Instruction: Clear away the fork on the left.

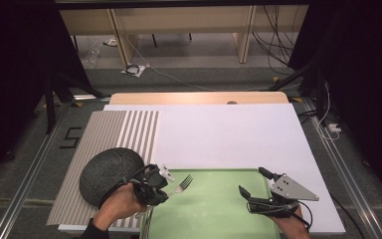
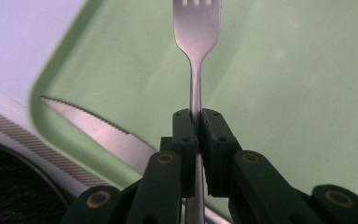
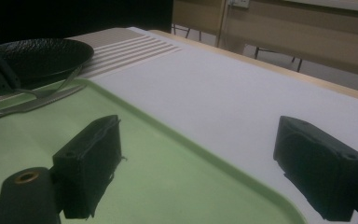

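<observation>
A pale wooden table (image 1: 199,97) is seen in the middle of a dim room, and most of its top is covered by a big white sheet (image 1: 229,134). Dark black curtains (image 1: 15,64) are hung at both sides. A grey floor (image 1: 189,74) is spread out behind the table, and a brighter patch is lit farther back. Light wooden furniture (image 1: 179,22) is set along the far side. Black cables (image 1: 271,40) are hung down at the back right, and a thin white cable (image 1: 179,78) is laid across the floor. Metal rails (image 1: 25,184) are laid along both sides of the table.
</observation>
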`<state>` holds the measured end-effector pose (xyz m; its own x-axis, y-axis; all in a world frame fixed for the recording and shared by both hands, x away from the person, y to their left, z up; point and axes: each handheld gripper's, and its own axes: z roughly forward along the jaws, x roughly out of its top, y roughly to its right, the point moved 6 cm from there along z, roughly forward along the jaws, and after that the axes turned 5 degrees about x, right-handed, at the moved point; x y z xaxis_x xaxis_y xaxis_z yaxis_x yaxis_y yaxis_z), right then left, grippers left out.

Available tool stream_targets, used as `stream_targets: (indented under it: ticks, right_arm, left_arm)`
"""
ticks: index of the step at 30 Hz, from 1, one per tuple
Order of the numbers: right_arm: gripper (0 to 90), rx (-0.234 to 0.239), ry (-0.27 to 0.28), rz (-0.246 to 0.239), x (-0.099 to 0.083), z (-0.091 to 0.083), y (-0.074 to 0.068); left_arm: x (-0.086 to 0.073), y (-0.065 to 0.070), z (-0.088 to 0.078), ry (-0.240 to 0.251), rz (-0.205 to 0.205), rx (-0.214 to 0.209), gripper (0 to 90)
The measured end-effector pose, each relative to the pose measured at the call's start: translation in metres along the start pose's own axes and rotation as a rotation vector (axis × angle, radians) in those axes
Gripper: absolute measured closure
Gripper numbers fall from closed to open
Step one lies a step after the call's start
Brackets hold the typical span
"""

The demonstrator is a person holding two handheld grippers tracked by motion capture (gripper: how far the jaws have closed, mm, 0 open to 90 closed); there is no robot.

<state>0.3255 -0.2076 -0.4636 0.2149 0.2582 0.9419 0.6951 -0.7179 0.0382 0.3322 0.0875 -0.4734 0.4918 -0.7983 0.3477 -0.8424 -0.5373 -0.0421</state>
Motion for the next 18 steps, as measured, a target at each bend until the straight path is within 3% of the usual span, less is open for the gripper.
stream_targets:
  ticks: [6,11,18]
  right_arm:
    - [15.9,-0.002,0.001,0.004,0.0,0.0,0.0]
    - [15.9,0.002,-0.006,0.001,-0.001,0.0,0.0]
    - [15.9,0.002,-0.006,0.002,-0.001,0.0,0.0]
  left_arm:
    - [0.002,0.013,0.004,-0.006,0.018,-0.021,84.3]
    - [0.003,0.03,0.014,-0.047,0.056,-0.054,84.3]
    - [0.005,0.045,0.023,-0.067,0.087,-0.076,84.3]
